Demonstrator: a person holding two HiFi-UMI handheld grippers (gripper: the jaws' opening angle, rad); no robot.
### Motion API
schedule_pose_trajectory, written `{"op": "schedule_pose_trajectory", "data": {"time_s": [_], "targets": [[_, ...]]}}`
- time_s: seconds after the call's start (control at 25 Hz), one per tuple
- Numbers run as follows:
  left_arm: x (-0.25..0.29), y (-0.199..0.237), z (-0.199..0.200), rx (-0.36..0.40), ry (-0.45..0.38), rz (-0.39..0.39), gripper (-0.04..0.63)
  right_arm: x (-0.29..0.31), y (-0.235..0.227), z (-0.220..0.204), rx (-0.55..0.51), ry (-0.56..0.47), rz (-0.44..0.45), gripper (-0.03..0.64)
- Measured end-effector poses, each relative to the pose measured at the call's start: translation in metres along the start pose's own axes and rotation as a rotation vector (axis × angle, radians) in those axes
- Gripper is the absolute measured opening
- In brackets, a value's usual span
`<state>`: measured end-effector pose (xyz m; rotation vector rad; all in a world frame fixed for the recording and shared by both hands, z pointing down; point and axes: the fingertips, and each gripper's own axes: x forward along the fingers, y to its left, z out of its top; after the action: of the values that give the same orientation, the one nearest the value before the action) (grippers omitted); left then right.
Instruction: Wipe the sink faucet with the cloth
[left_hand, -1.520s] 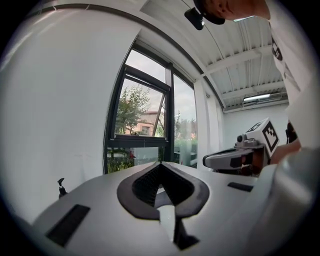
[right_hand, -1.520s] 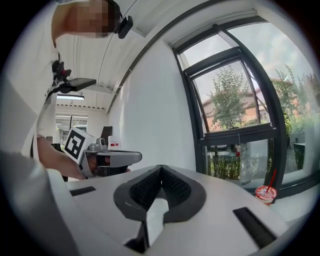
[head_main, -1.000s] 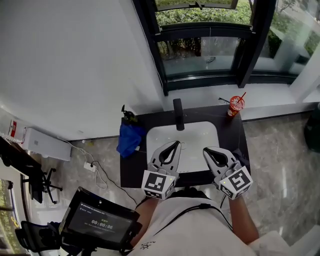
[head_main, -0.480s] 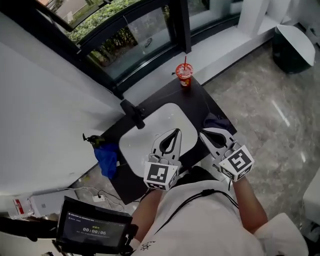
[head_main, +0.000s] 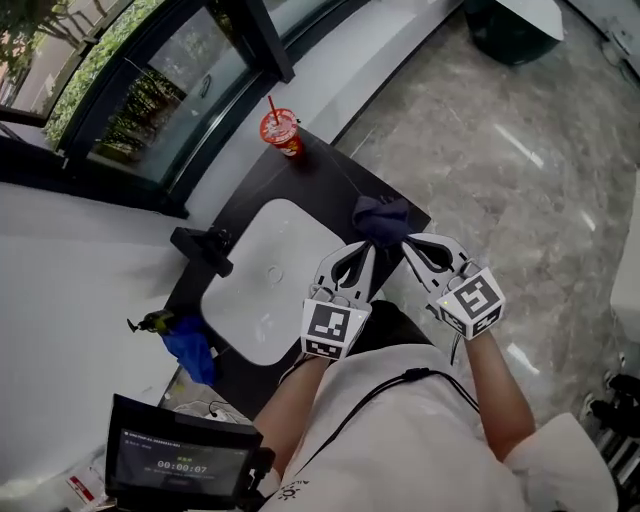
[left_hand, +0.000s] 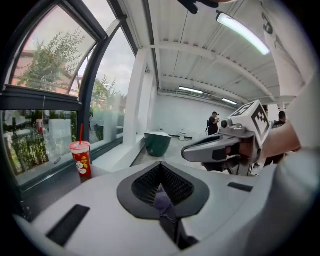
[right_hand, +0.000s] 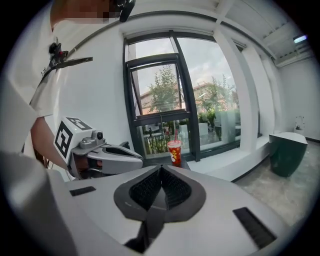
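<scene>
A black faucet (head_main: 203, 247) stands at the far side of the white sink (head_main: 262, 288), which is set in a dark counter (head_main: 328, 178). A crumpled dark purple cloth (head_main: 380, 216) lies on the counter's near right corner. My left gripper (head_main: 366, 250) is shut, and its tips sit right at the cloth's near edge. A sliver of the cloth (left_hand: 162, 199) shows through the gap behind the closed tips (left_hand: 160, 164). My right gripper (head_main: 412, 243) is shut and empty just right of the cloth. Its tips (right_hand: 161, 167) meet, and the left gripper (right_hand: 140, 158) shows beside it.
A red cup with a straw (head_main: 281, 131) stands on the counter's far corner by the window. Blue fabric (head_main: 188, 346) hangs off the counter's left end. A tablet (head_main: 180, 461) sits at lower left. A dark green bin (right_hand: 287, 150) stands on the marble floor.
The view has swung round to the right. Both grippers moved from the sink's front edge to the counter corner where the cloth lies. Their jaws stayed shut.
</scene>
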<state>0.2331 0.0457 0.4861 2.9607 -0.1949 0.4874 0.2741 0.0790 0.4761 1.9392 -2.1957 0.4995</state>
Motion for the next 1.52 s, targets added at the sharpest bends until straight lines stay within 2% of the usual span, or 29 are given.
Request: {"op": "schedule_pose_trajectory", "data": {"time_s": [0.28, 0.4, 0.6, 0.72, 0.96, 1.2, 1.44, 1.48, 1.52], "targets": [[0.022, -0.006, -0.023, -0.018, 0.067, -0.051, -0.006, 0.004, -0.017, -0.022, 0.021, 0.039, -0.042, 0.003], [0.029, -0.001, -0.028, -0.018, 0.081, -0.048, -0.006, 0.013, -0.022, -0.03, 0.017, 0.057, -0.036, 0.003], [0.039, 0.009, -0.038, -0.052, 0.107, -0.044, -0.006, 0.038, -0.03, -0.056, -0.042, 0.155, 0.005, 0.008], [0.041, 0.018, -0.041, -0.083, 0.121, -0.023, -0.006, 0.059, -0.033, -0.068, -0.068, 0.211, 0.046, 0.151], [0.037, 0.025, -0.04, -0.097, 0.13, 0.008, -0.006, 0.097, -0.035, -0.105, -0.232, 0.369, 0.161, 0.307], [0.027, 0.037, -0.048, -0.104, 0.136, 0.033, -0.006, 0.12, -0.047, -0.131, -0.319, 0.471, 0.191, 0.307], [0.016, 0.044, -0.042, -0.111, 0.123, 0.081, -0.006, 0.125, -0.047, -0.154, -0.303, 0.546, 0.225, 0.305], [0.013, 0.045, -0.043, -0.11, 0.124, 0.086, -0.006, 0.125, -0.048, -0.155, -0.306, 0.552, 0.223, 0.299], [0.011, 0.046, -0.044, -0.109, 0.127, 0.091, -0.006, 0.126, -0.05, -0.157, -0.311, 0.558, 0.216, 0.241]]}}
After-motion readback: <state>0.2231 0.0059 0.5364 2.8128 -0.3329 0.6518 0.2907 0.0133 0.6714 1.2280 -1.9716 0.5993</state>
